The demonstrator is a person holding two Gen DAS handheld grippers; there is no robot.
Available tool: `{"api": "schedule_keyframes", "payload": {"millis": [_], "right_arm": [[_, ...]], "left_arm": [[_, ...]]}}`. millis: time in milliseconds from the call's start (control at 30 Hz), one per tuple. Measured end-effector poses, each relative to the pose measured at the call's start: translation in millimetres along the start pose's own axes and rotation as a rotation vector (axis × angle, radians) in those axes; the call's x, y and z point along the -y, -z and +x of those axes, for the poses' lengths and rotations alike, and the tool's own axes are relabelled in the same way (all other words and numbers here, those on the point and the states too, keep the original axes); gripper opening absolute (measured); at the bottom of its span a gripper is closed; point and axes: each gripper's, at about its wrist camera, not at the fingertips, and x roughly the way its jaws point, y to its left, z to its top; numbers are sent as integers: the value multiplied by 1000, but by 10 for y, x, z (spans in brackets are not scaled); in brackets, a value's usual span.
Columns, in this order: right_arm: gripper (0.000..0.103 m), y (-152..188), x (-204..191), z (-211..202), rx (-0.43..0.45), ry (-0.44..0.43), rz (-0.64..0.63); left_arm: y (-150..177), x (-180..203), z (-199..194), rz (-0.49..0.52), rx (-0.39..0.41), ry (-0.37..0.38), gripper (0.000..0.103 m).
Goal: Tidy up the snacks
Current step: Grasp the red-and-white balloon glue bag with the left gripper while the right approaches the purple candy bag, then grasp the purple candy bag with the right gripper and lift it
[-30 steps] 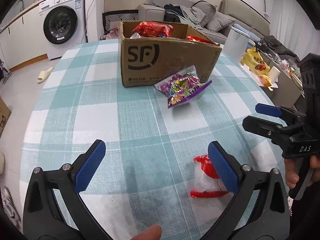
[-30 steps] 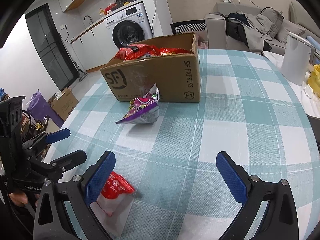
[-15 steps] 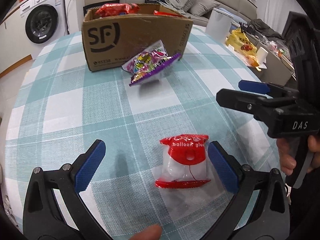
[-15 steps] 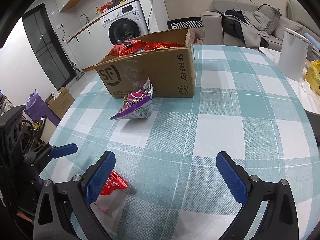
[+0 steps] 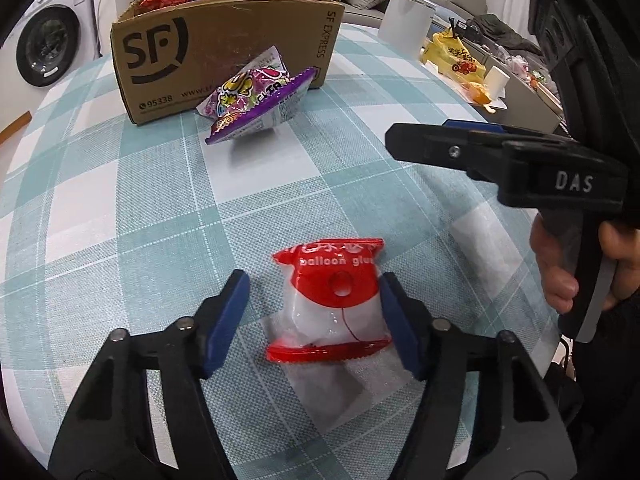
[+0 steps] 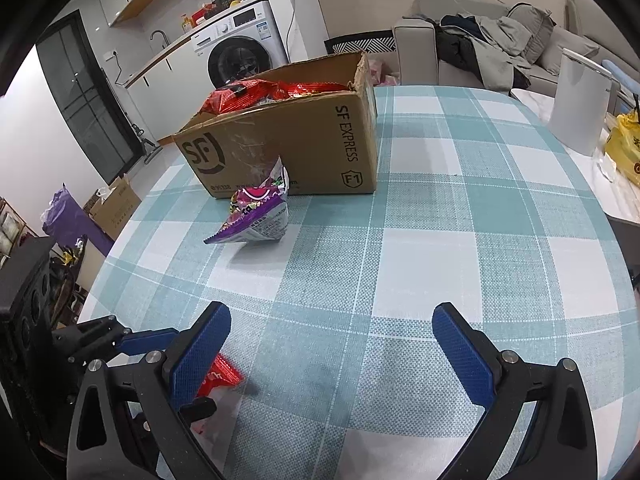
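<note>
Woven teal-checked tablecloth (image 5: 120, 208); left claw (image 5: 314, 320) just closing, straddling crinkly red-clear packet (image 5: 332, 300), ungripped; right claw (image 6: 332, 344) released.

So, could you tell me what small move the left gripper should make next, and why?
Probably finish closing. The left gripper has just been closing around the red packet, which lies on the table between its pads; the right pad looks to touch it, while a gap still shows at the left pad. Once it is pinched, it could go to the box.
</note>
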Motion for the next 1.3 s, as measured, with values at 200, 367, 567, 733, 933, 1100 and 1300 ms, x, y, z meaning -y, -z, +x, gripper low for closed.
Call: {"api": "schedule_keyframes", "payload": {"millis": [200,367,567,733,933,1100,1300], "right_arm": [[103,-45,-12,59,-7,3,-2],[103,-98,-23,130,-17,-2,-3],[103,-213,-63,248,-19,-19,4],[102,-336,-119,389,-36,-36,11],[102,-502,-217,532,-33,-88,6],[94,-609,-251,680,-40,-134,27],[80,-701,-277,833,-58,-179,56]], "left_arm": [[-25,-47,-18,-17,23,33,41],[-90,-188,-75,-62,62,5,41],[-222,-474,-92,-147,104,-40,41],[-284,-703,-183,-190,149,-70,41],[-367,-878,-224,-221,182,-100,41],[-436,-959,-259,-230,207,-120,41],[-496,-1033,-281,-240,224,-133,41]]}}
